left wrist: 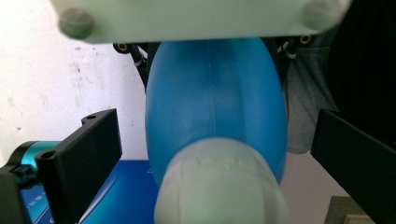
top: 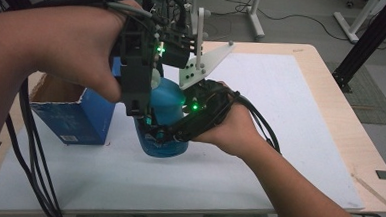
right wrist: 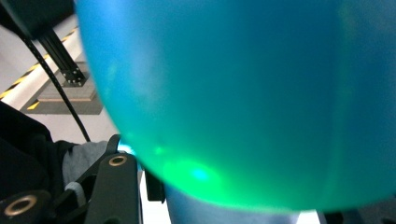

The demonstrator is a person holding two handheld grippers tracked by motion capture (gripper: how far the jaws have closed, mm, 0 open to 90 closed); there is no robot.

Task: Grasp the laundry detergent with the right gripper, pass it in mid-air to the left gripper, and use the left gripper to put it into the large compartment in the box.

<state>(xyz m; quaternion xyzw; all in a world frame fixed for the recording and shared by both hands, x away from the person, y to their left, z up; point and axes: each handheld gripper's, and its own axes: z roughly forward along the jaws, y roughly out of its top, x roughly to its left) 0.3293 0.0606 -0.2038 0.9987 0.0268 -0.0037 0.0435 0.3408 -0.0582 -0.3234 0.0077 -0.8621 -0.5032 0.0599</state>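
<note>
Bottle (top: 164, 118) hides right gripper (top: 167, 134) fingers, grip unclear; left gripper (left wrist: 210, 154) fingers wide beside its cap (left wrist: 219, 184)

We find the bottle (top: 166, 118) standing on the mat (top: 289, 143), toward the table's (top: 331, 115) left half. Box (top: 70, 113) just left of it, near the left edge. Left gripper (top: 139, 113) above the bottle; right gripper (top: 165, 133) at its right side.
</note>
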